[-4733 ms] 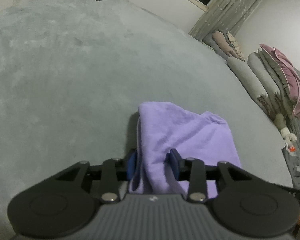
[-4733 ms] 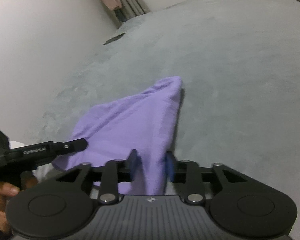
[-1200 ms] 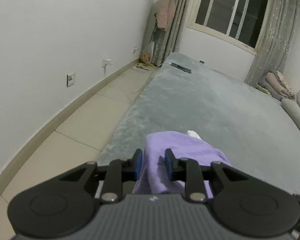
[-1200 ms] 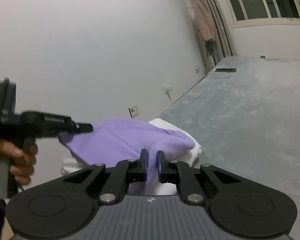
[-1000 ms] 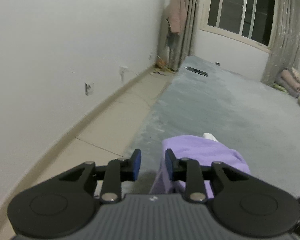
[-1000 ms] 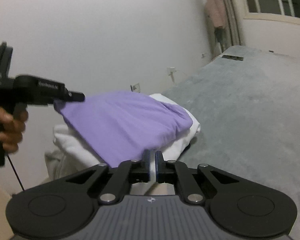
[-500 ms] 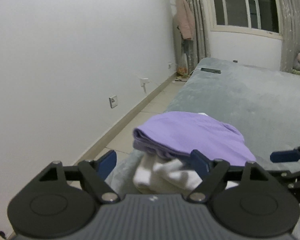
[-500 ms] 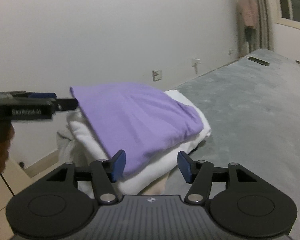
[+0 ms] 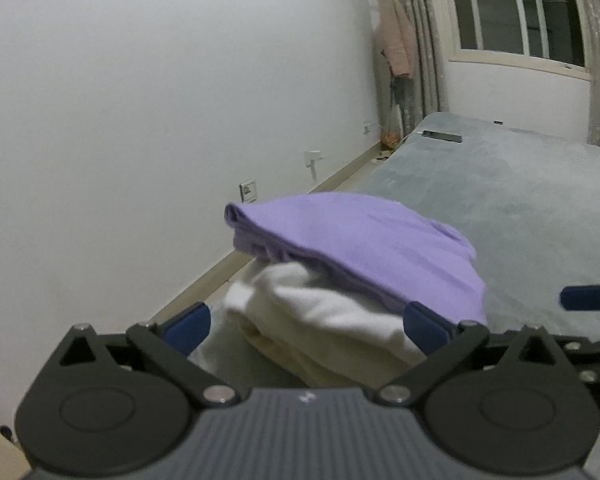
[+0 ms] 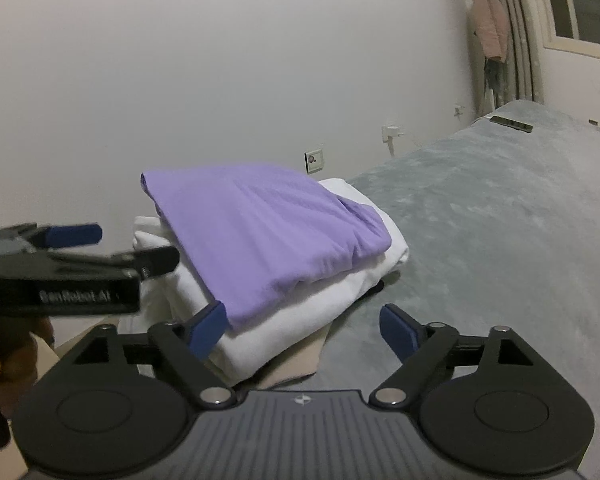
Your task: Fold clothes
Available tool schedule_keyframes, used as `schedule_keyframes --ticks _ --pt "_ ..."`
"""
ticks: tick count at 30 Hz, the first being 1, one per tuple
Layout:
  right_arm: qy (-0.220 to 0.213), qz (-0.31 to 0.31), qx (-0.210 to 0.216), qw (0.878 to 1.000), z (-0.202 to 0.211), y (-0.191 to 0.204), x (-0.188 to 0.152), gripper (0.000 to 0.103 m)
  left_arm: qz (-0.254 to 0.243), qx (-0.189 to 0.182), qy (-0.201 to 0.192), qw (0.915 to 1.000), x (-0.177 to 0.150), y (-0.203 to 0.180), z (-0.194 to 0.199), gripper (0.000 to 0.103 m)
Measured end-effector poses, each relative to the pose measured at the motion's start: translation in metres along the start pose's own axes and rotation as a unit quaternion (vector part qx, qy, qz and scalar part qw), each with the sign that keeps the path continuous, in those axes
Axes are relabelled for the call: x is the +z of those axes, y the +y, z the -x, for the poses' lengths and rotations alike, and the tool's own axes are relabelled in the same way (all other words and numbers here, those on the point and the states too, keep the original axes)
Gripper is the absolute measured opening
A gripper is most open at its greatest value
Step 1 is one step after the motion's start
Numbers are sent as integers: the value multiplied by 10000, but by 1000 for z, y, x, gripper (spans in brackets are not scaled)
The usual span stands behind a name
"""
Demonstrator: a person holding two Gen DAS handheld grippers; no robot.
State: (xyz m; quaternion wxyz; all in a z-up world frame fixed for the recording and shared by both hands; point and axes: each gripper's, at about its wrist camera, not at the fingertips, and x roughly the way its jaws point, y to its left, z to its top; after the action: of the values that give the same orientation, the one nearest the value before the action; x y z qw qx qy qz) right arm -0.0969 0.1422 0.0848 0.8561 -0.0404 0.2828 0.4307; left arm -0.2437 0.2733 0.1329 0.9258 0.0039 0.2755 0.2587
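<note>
Fingers: both pairs spread wide, nothing between the pads. Left gripper [image 9: 306, 322] hangs just in front of the stack, its blue tips to either side of the near end, not touching as far as the view shows. Right gripper [image 10: 302, 326] likewise splayed, its left tip close against the purple hem; contact there cannot be told. The left gripper also shows side-on in the right wrist view, held in a hand [image 10: 4, 354].

Purple garment [image 10: 268, 232]: folded into a flat packet, lying on top of a folded white garment [image 10: 300, 320], with a beige layer [image 10: 296, 364] peeking out underneath. The stack sits at the corner of the grey bed [image 10: 500, 248], beside the white wall [image 10: 180, 60]. So the purple piece lies folded and stacked; whether more clothes remain is outside both views.

Handling, as a judgement: soft knit, light, no stiffness at all. It sags over the white piece at the edges and will droop or unfold if lifted by one corner. Not fragile, not slick; cloth grips cloth, so dragging it may pull the white layer askew. Best hold: pinch through all layers at the folded edge [image 9: 240, 224], one gripper at each end, and lift level. A grab in the middle would bunch it.
</note>
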Motion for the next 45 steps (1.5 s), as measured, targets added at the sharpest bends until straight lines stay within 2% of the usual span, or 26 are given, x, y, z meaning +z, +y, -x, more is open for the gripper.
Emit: schedule_keyframes --ticks 2,7,15,24,30,45 --pt "-39 40 12 10000 2 1 -2 95 8 57 18 10000 -5 -3 -1 103" --pt "-151 -18 -88 9998 1 -2 -7 103 -3 143 -4 9999 -16 -7 -5 103" --pt "-89 -315 -234 9992 -8 -13 -12 103 -131 207 -68 9997 -27 -10 -10 103" --pt "-22 -274 -301 9992 -13 -12 -18 103 -131 188 -50 9997 -30 -10 -13 103" --pt "-15 -245 -293 9993 -13 -12 -21 103 -323 338 -151 9988 -32 -16 -10 103" --pt "12 -242 -337 9991 -16 -11 -24 103 -189 234 -134 9995 -33 -8 -14 103"
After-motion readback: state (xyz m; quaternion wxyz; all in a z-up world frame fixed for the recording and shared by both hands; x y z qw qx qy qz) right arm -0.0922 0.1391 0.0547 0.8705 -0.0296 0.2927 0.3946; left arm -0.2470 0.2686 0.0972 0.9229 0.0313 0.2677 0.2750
